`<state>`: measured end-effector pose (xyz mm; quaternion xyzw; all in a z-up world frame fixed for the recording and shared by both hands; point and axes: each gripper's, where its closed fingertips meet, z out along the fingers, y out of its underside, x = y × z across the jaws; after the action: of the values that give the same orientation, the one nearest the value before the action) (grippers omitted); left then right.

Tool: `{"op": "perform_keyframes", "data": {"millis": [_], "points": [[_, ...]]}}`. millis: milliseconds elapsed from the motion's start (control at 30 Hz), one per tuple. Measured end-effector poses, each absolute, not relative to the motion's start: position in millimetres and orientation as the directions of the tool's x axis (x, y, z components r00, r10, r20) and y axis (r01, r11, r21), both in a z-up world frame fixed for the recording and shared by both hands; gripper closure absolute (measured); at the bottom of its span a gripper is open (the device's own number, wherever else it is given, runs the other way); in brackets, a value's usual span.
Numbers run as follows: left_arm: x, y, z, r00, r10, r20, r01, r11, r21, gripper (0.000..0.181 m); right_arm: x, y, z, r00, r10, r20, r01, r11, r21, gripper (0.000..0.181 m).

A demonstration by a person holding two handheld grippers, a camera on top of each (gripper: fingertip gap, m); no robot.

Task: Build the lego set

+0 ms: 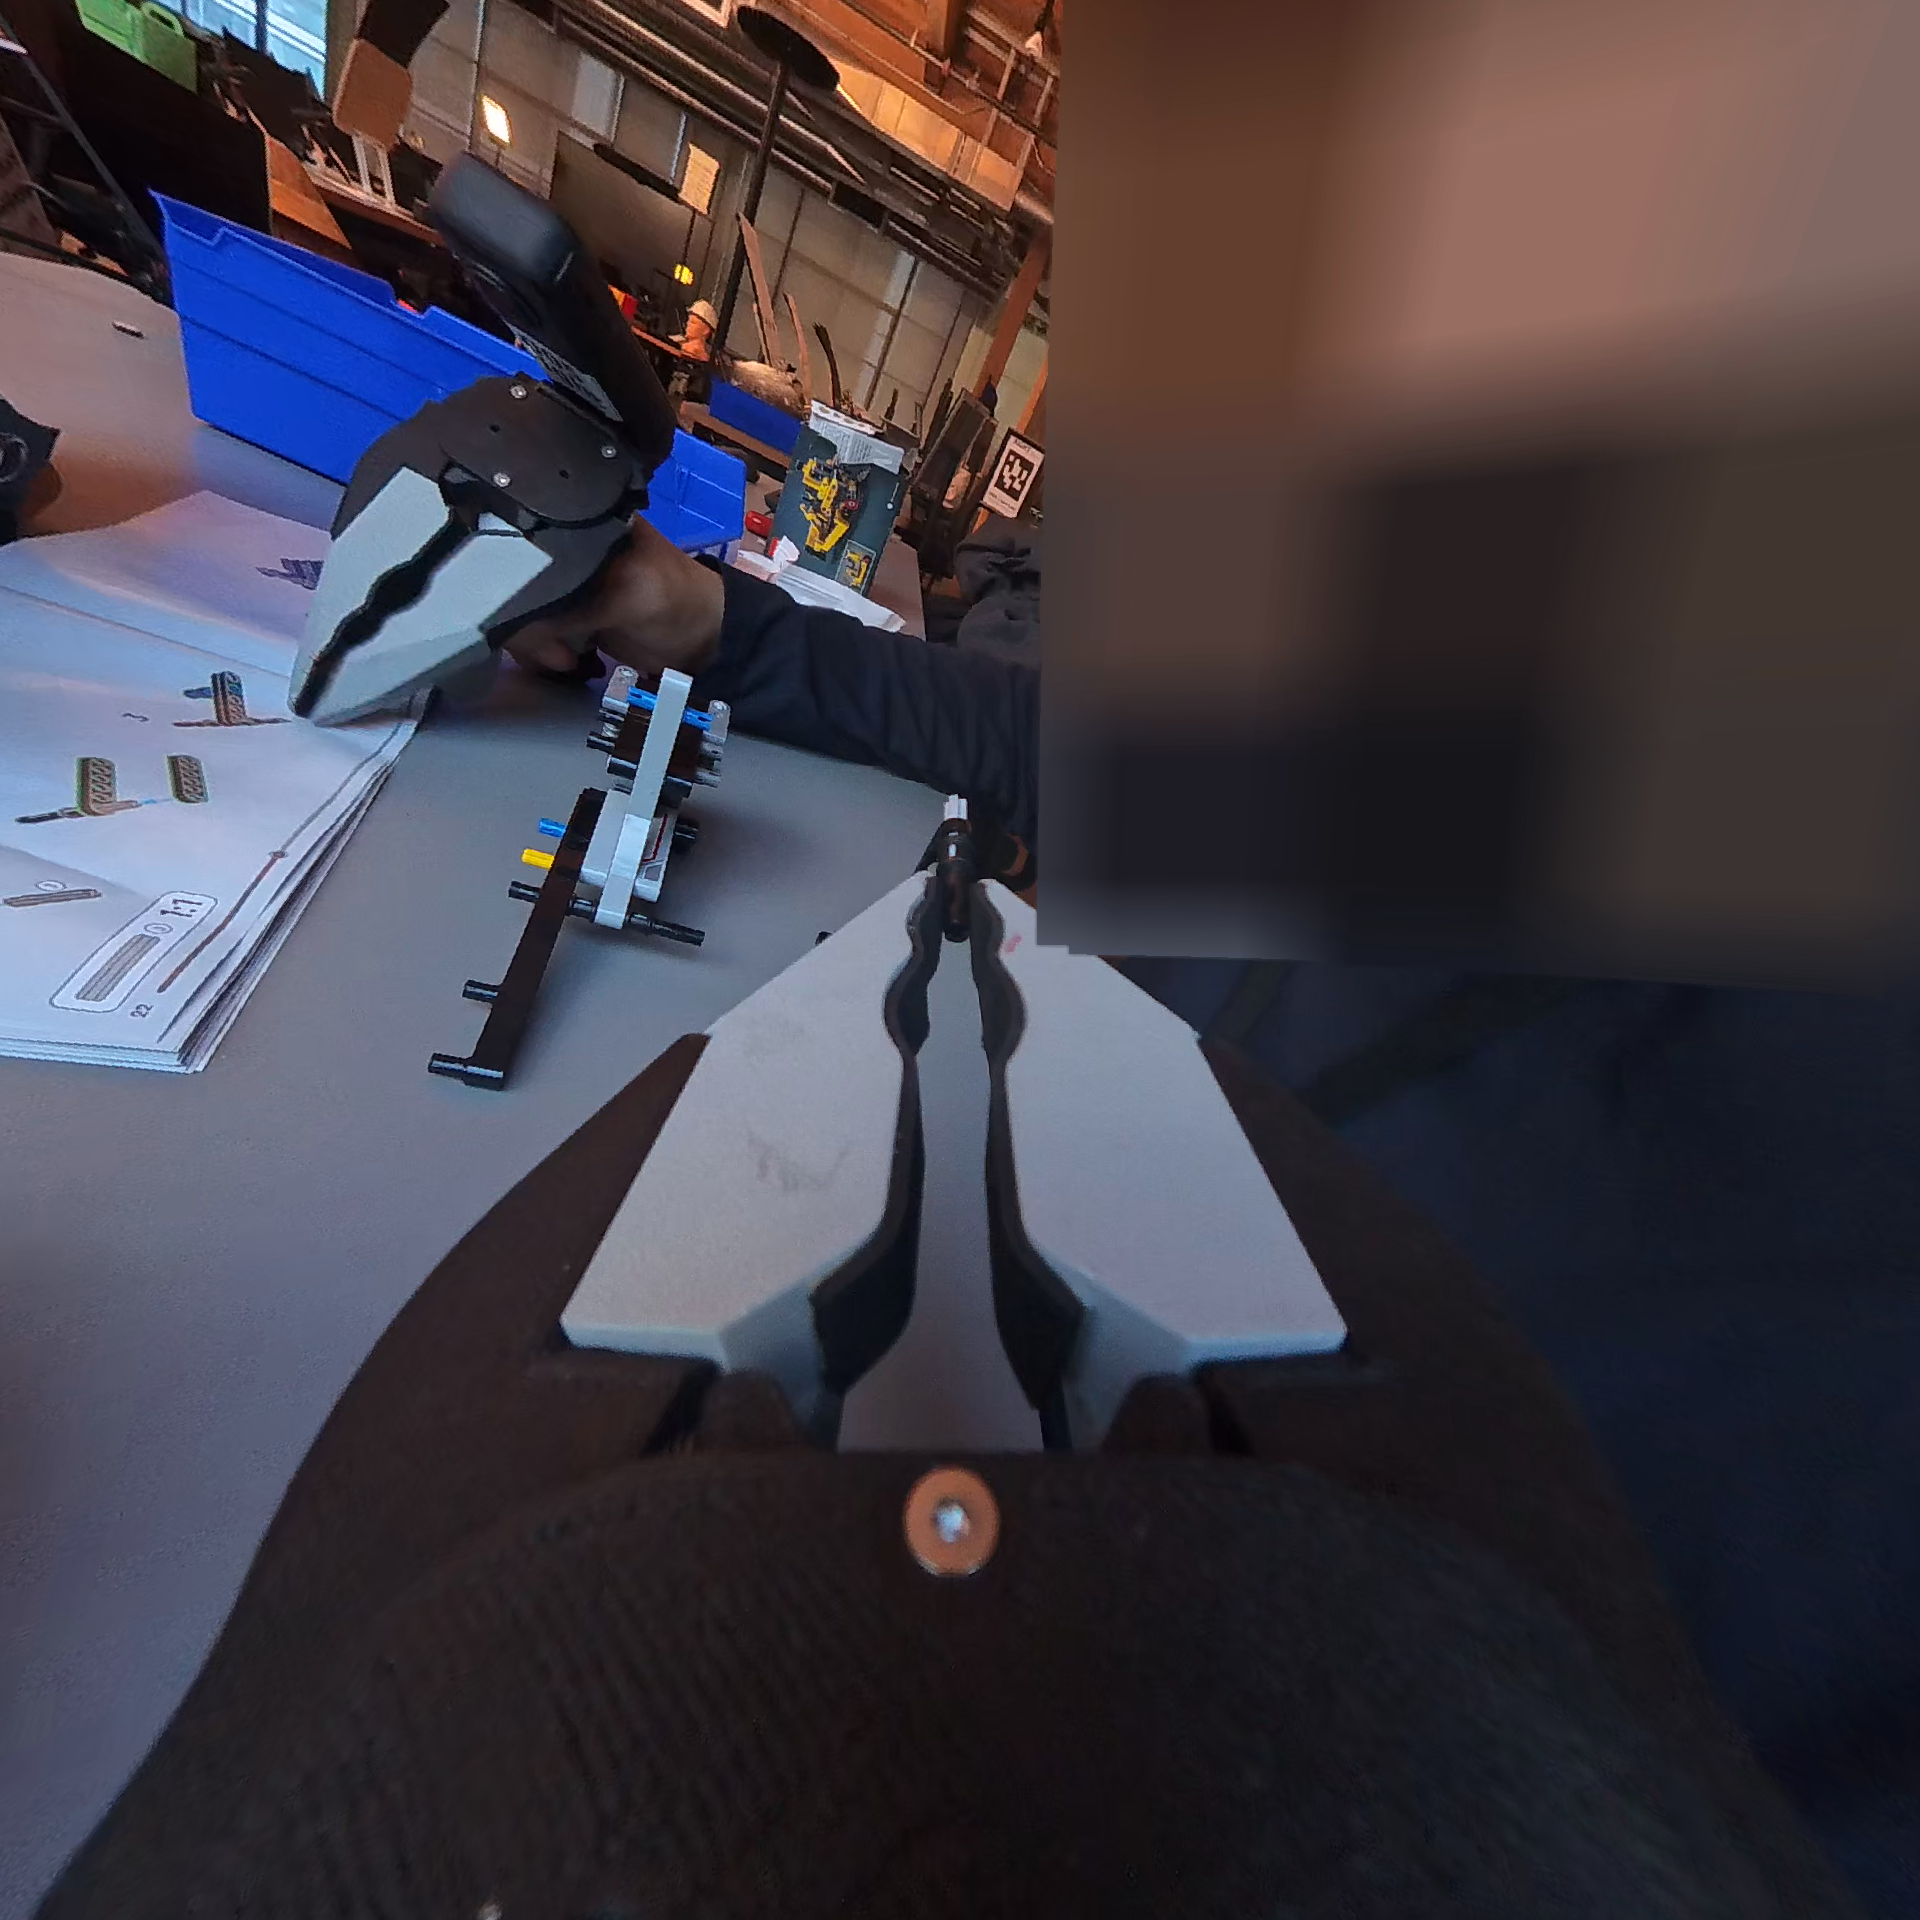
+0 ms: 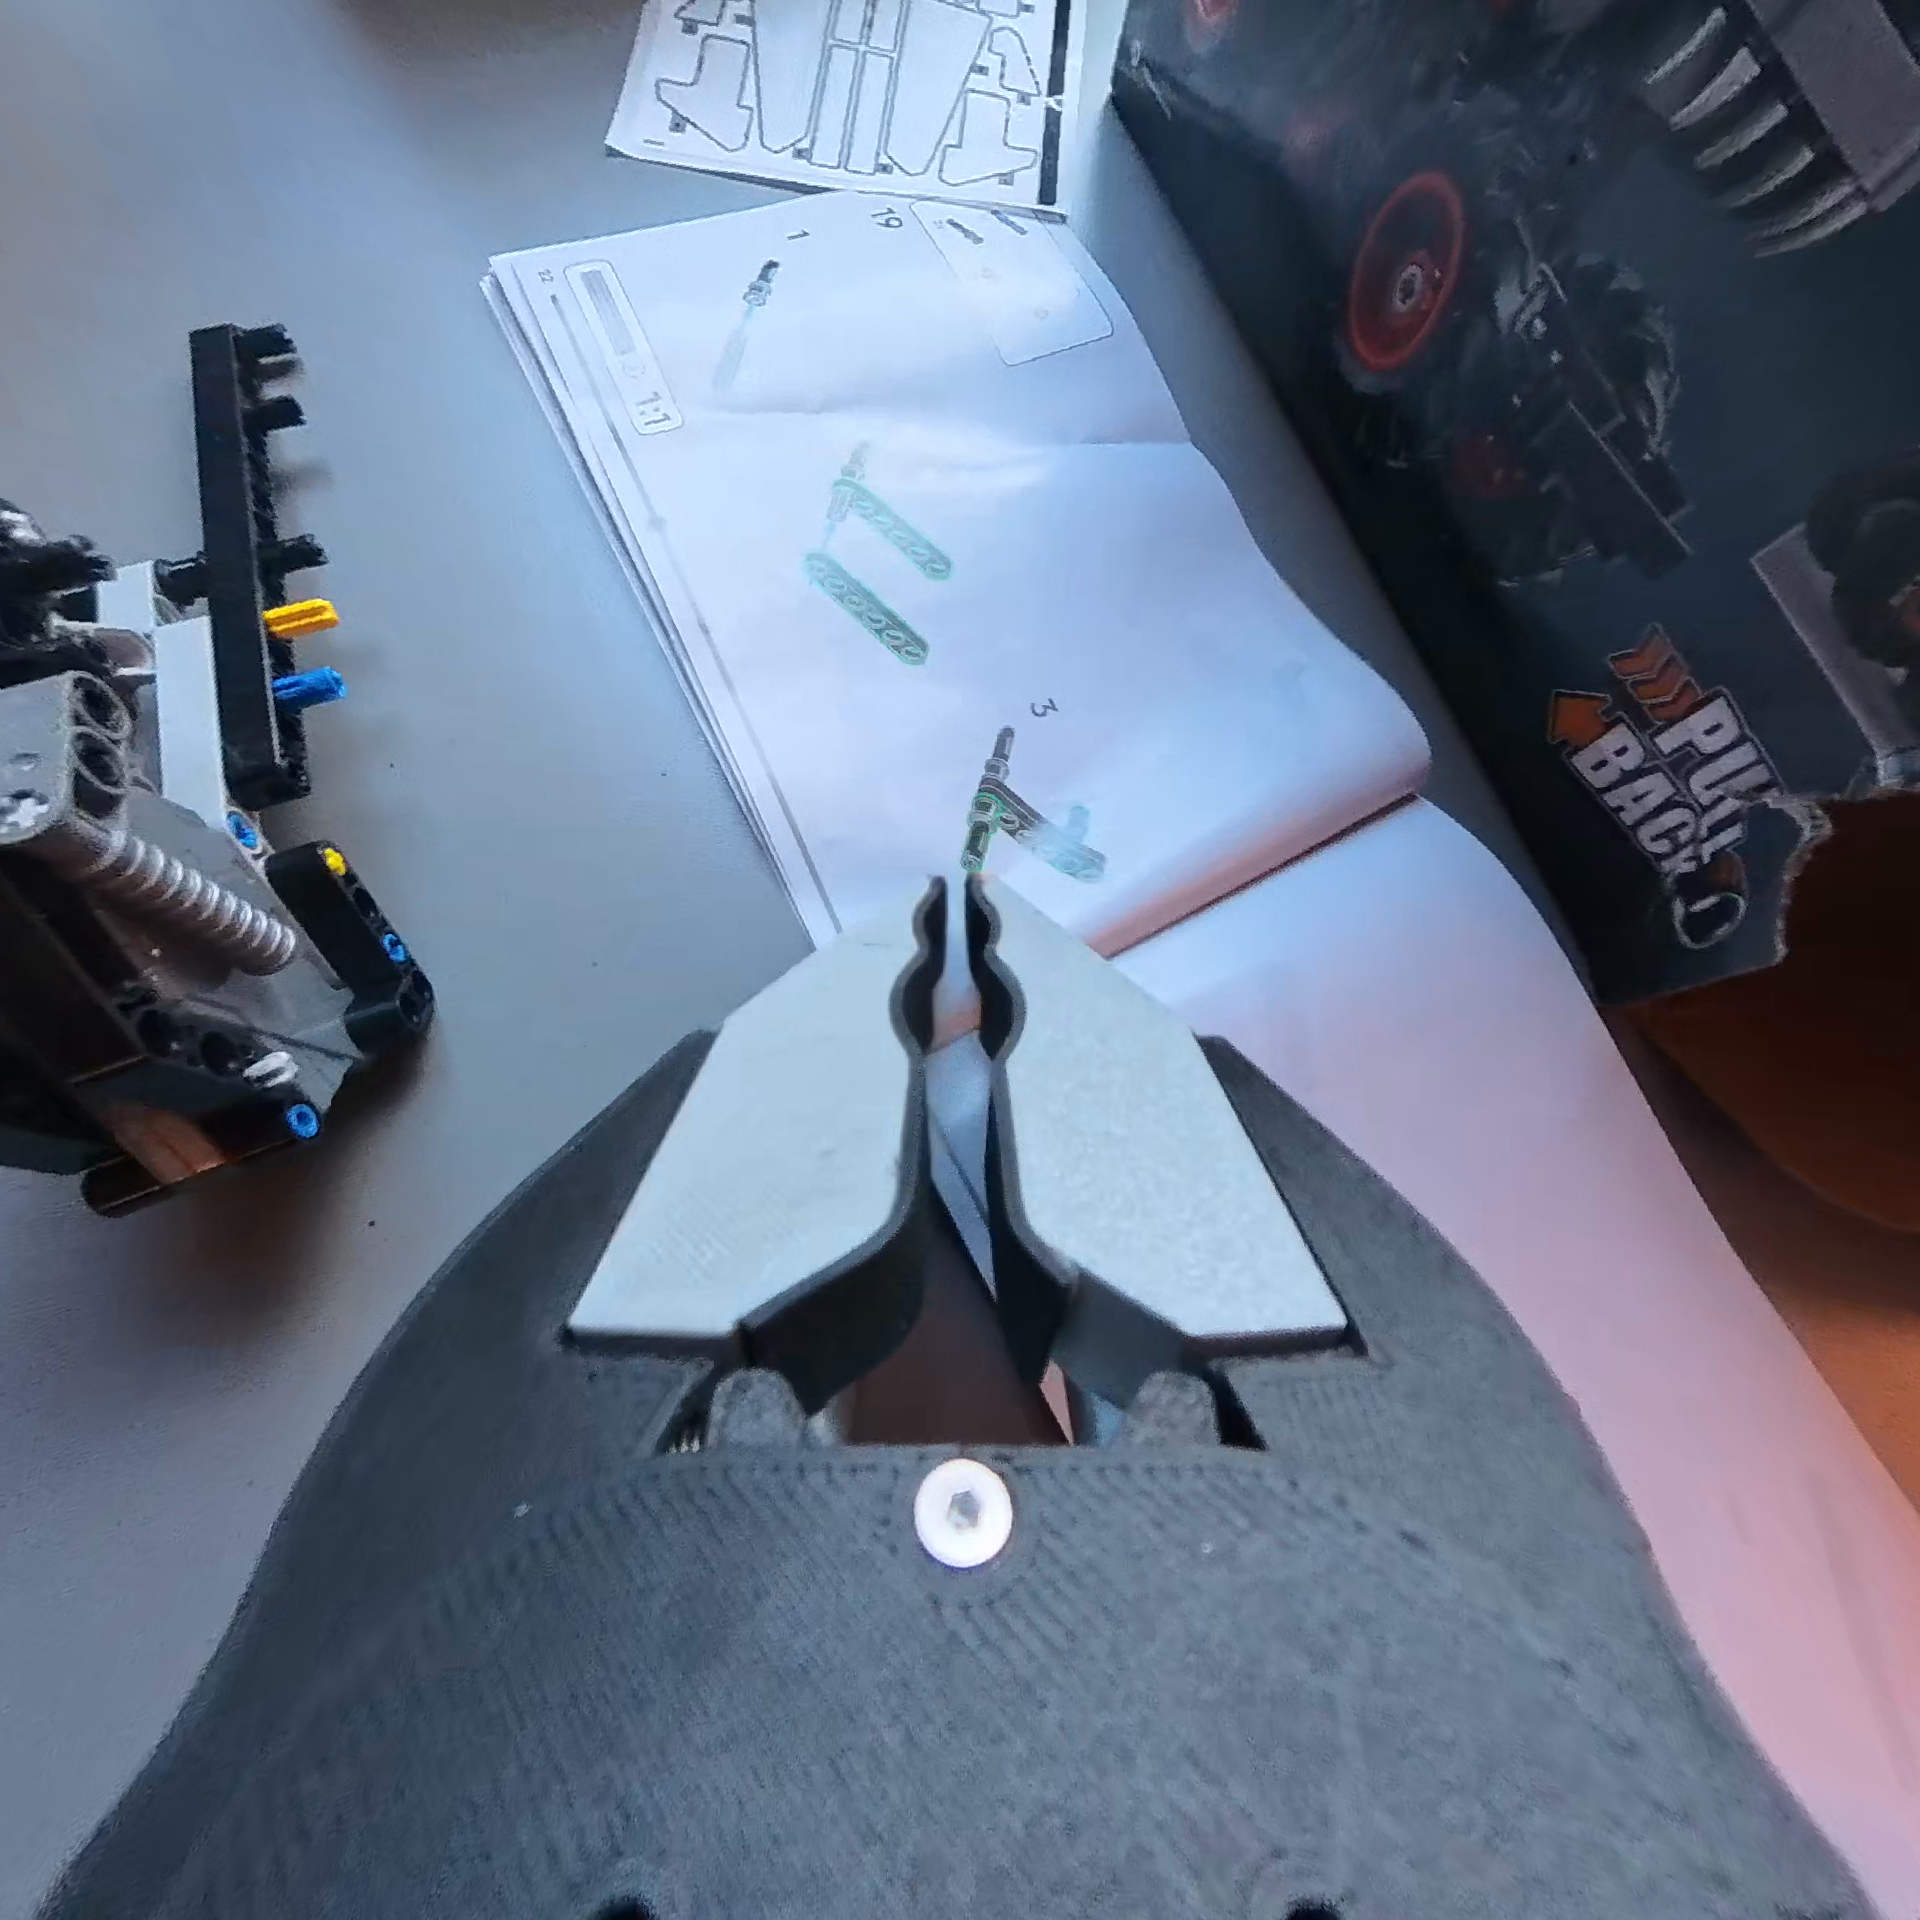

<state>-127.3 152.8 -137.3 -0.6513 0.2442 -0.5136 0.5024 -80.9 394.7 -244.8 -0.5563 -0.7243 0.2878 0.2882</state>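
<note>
Workshop hall — exposed rafters [image 1: 914,94], blue bins [image 1: 312,343].

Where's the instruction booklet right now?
The booklet lies open on the grey table, directly under the right gripper tips in the right wrist view, between the partly built model and the set's box.

The left wrist view is taken low, looking level across the desk [image 1: 260,1195]. The right wrist view is aimed steeply down, close above the booklet [image 2: 935,540]. The booklet [image 1: 156,790] and model [image 1: 623,831] [image 2: 187,831] are shared by both.
</note>
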Motion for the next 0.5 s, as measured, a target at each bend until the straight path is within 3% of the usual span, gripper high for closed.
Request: {"op": "perform_keyframes", "data": {"millis": [500], "points": [[-128.4,152.8,-135.8,0.35,-0.834,0.425,0.209,-0.373,-0.904,0.179,-80.1,394.5,-243.1,-0.21,0.958,0.196,0.619,0.286,-0.732,0.18]]}}
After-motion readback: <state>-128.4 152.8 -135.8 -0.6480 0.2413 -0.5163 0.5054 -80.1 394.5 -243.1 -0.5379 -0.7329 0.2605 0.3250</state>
